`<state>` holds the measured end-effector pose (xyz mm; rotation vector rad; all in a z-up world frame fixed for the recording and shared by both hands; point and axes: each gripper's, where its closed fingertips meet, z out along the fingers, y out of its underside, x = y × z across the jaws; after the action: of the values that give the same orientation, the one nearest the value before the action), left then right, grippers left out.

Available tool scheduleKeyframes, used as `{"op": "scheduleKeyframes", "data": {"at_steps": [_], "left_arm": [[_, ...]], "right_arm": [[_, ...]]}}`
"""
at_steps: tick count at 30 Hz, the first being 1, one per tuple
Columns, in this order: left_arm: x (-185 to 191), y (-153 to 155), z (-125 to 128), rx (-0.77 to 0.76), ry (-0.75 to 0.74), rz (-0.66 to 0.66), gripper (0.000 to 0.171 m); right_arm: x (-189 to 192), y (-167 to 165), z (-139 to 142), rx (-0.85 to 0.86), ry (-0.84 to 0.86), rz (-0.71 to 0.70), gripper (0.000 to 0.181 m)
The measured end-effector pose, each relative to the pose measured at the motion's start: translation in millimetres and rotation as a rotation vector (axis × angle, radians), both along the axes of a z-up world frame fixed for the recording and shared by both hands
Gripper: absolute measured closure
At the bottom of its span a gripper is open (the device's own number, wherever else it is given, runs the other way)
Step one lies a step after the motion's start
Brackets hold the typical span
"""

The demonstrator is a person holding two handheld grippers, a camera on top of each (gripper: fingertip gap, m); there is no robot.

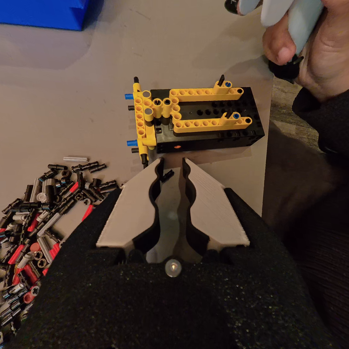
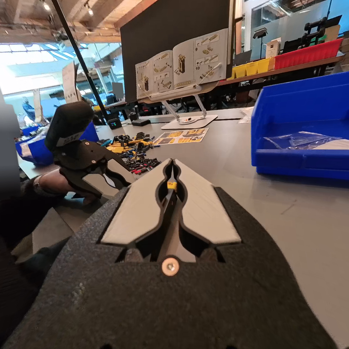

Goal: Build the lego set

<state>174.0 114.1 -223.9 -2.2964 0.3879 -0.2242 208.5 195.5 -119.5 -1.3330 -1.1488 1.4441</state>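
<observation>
A black block with yellow holed beams, blue pins and black axles (image 1: 198, 117) lies on the grey table (image 1: 94, 75), just ahead of my left gripper (image 1: 172, 161). The left gripper is open and empty. A loose black pin (image 1: 167, 175) lies on the table between its fingers, close to the left finger. My right gripper (image 2: 172, 160) is shut, and I see nothing between its tips. Through the gap behind its tips a bit of the yellow and black build (image 2: 171, 186) shows below. A hand holds the right gripper at the top right of the left wrist view (image 1: 302, 37).
A pile of black, grey and red pins and axles (image 1: 37, 217) lies left of the left gripper. A blue bin (image 2: 302, 132) stands to the right. An open instruction booklet on a stand (image 2: 181, 66), a sticker sheet (image 2: 181, 136) and more parts (image 2: 136, 151) lie farther back. The table edge (image 1: 268, 151) runs to the right. The gap from one gripper's tips to the other's is roughly 15 cm.
</observation>
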Motion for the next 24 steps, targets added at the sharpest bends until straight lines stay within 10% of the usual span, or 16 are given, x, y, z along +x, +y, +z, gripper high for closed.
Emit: {"op": "scheduleKeyframes", "data": {"at_steps": [24], "left_arm": [[0.1, 0.1, -0.5, 0.009, 0.032, -0.001, 0.152]], "right_arm": [[10.4, 11.4, 8.6, -0.137, 0.098, 0.014, 0.181]]}}
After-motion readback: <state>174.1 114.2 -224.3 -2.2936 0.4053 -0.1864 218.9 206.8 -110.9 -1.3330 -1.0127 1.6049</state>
